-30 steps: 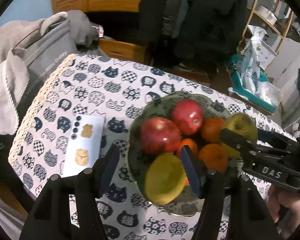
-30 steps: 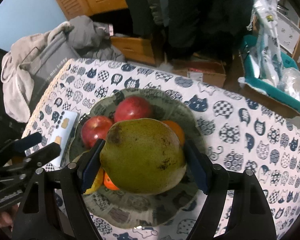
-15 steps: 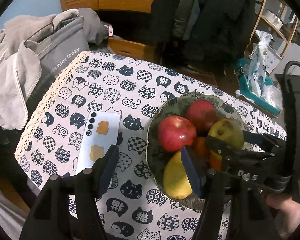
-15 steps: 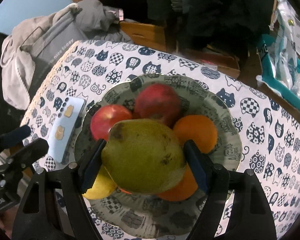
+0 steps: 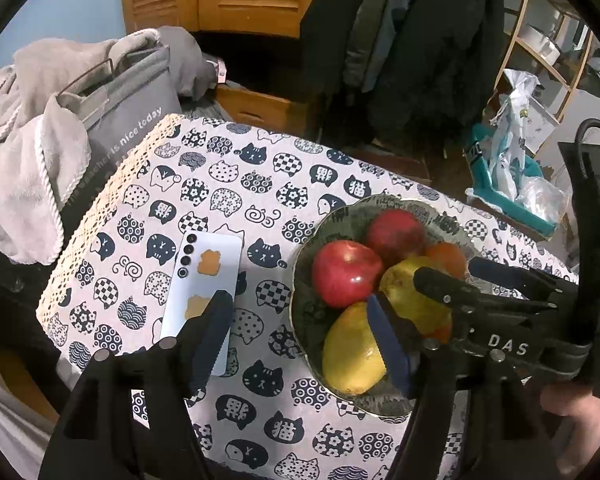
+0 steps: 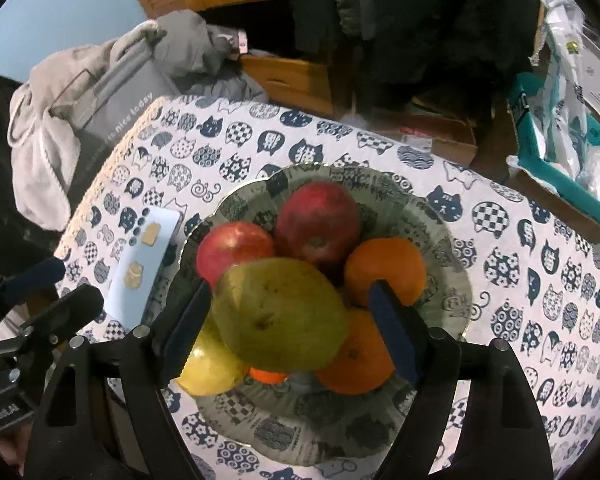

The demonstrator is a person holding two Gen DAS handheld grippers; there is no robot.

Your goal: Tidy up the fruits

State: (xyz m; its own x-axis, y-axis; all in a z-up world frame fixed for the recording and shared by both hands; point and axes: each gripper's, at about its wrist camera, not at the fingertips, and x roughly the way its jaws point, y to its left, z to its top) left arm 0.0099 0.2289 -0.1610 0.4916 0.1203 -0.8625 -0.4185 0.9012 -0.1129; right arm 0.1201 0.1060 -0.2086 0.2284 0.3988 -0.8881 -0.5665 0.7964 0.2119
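A patterned bowl [image 6: 420, 208] holds two red apples [image 6: 236, 248], oranges [image 6: 384, 264], a yellow fruit [image 6: 208, 368] and a green pear [image 6: 280, 312] on top of the pile. My right gripper [image 6: 290, 312] stands over the bowl around the pear. Its left pad is at the pear's side; a gap shows at the right pad. My left gripper [image 5: 298, 320] hovers at the bowl's [image 5: 312, 312] left rim, above the cloth. Its jaws are opening with nothing between them. The yellow fruit [image 5: 352, 356] lies by its right finger.
A pale blue phone [image 5: 208, 280] lies face down on the cat-print cloth left of the bowl. A grey bag with towels [image 5: 120, 120] leans at the table's left edge. A teal box with plastic bags [image 5: 512, 192] sits beyond the far right side.
The pear has sunk onto the pile and no longer fills the right jaws. My left gripper has drawn left, off the fruit toward the bowl's rim.
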